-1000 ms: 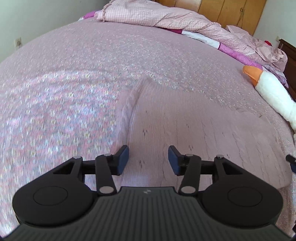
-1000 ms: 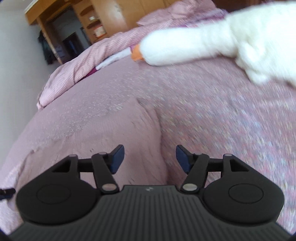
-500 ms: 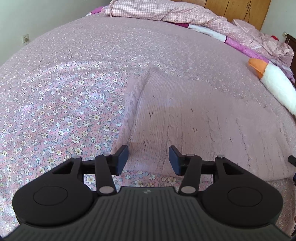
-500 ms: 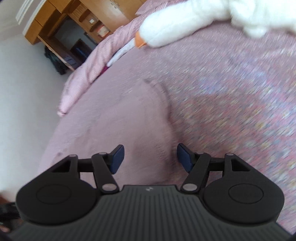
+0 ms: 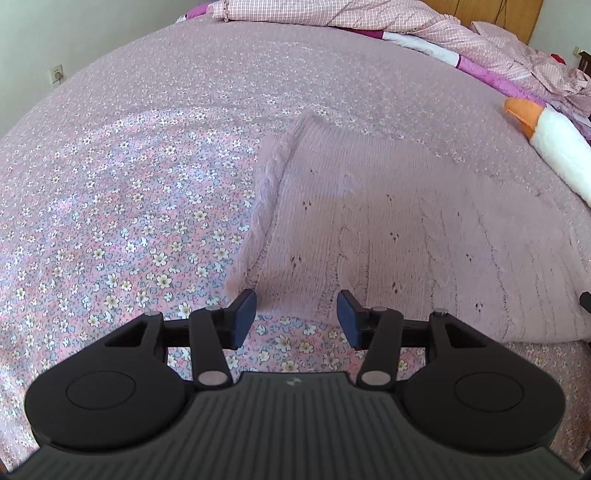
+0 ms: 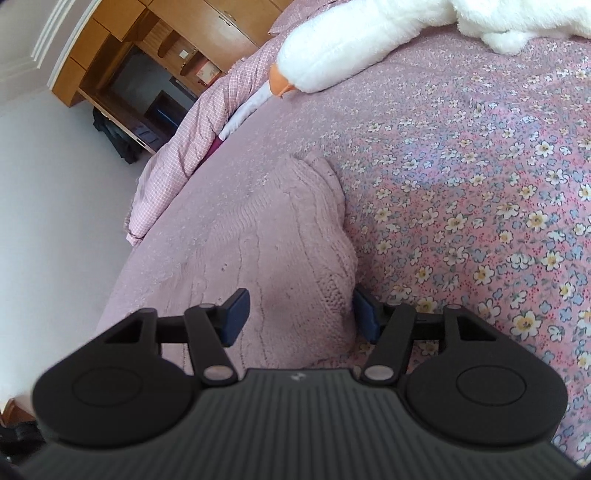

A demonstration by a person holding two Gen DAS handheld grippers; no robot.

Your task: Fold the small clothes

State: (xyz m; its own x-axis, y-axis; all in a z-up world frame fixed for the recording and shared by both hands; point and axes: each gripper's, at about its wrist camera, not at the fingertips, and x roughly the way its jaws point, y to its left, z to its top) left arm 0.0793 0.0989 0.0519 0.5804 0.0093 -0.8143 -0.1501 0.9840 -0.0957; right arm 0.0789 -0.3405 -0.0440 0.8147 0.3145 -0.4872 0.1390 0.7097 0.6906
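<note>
Sweater (image 5: 399, 236) in pale pink cable knit is lying flat on the bed (image 5: 147, 166), spread out ahead of both tongs. Left tongs (image 5: 295, 316) are spread apart with nothing between them, hanging just short of the sweater's near hem, so the hem edge runs right across in front of the blue pads (image 5: 245, 312). The sweater's left side has a folded-over strip running away from the tongs, and past that edge it's just flowery bedspread, loads of free room out to the left and ahead.

Right tongs (image 6: 301, 314) are apart too, and here the near corner of the sweater (image 6: 266, 251) sits between the two pads. The right pad looks tucked in just beside the bulging knit edge, but I can't tell if it's actually touching. The left pad is over the flat knit. Nothing is clamped.

To the right of the right tongs the bedspread (image 6: 480, 184) is open and bare. Far ahead and to the right there's a white plush goose (image 6: 332, 48) with an orange beak, well apart from the sweater. It also shows at the far right of the left view. A bunched-up checked quilt (image 5: 332, 14) lines the far edge of the bed, well clear of the garment. Beyond it in the right view there's a wooden cabinet (image 6: 147, 48) against the wall.
</note>
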